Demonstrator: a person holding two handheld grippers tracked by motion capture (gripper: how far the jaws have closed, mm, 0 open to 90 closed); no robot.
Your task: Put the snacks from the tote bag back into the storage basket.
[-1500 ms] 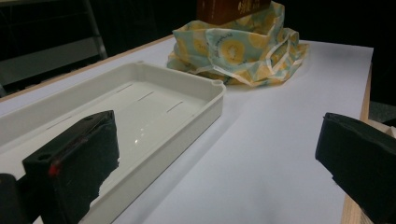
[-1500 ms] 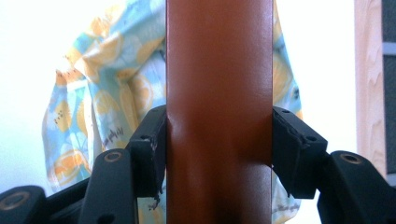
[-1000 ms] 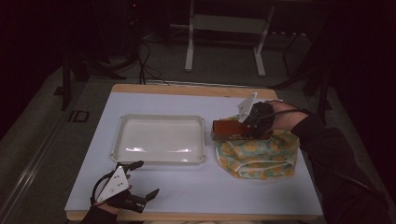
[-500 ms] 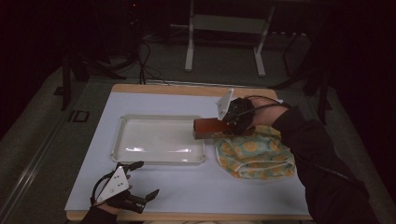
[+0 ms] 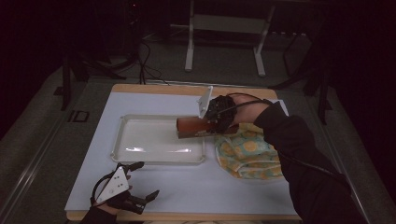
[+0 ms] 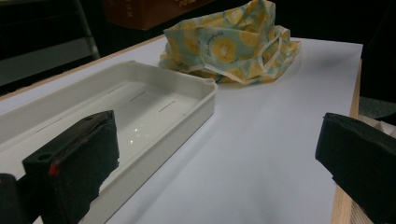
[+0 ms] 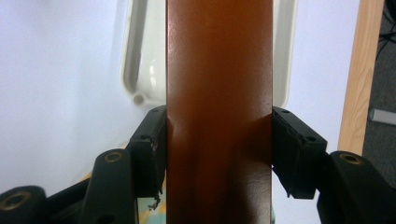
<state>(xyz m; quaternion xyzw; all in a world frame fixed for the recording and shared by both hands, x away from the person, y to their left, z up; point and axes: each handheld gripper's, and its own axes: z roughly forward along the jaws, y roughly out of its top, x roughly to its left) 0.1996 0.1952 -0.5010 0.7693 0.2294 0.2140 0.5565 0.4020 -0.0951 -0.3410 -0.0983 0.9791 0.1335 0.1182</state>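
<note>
A brown box is clamped between the two black jaws of the right gripper, one pad being pressed against each long side. The box is seen running straight up the middle from bottom to top edge, its surface smooth and slightly glossy. Behind it, a white tray is seen on both sides of the box, with a rounded corner at the left. The tray is set on a white table, whose wooden edge is seen at the right. A bit of patterned cloth is glimpsed beneath the left jaw.
</note>
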